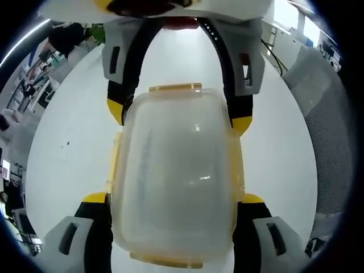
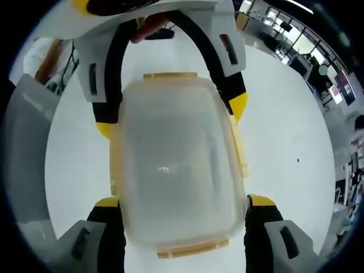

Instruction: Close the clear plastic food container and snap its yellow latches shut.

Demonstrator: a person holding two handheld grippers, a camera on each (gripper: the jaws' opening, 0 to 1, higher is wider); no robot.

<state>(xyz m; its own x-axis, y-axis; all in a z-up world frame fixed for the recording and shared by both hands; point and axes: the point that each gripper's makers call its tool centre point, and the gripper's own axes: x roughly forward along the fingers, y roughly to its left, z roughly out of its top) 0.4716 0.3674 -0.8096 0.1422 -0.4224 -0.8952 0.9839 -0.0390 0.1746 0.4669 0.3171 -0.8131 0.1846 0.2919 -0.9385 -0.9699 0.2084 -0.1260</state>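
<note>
Two grippers straddle one container (image 1: 176,176) from opposite ends. It sits on the white desk (image 1: 68,165), lid already on. The left gripper (image 1: 173,227) has its fingers (image 1: 94,207) wide open either side of the near end, beside the walls; contact can't be judged. In the left gripper view the right gripper (image 1: 179,114) comes in from the top, fingers spread the same way around the far end. The right gripper view mirrors this: own fingers (image 2: 108,207) open at the near end, left gripper across the top. Neither has a grip on anything.

Step in hand, my read: seat the lid, then snap the latches. Yellow latches show on all four sides: end latch (image 1: 175,88), near latch (image 1: 165,261), side latches (image 1: 115,162). Whether any are locked, can't tell. Suggest pressing the lid down flat first, then closing opposite latches in pairs so the lid doesn't skew. Pin the box while pushing; the smooth desk may let it slide.

Surroundings, biggest first: plain white desk, grey mesh chair (image 1: 330,142) at one edge, office clutter and bright windows (image 1: 296,23) beyond, a small dark speck (image 1: 67,143) on the desk.
</note>
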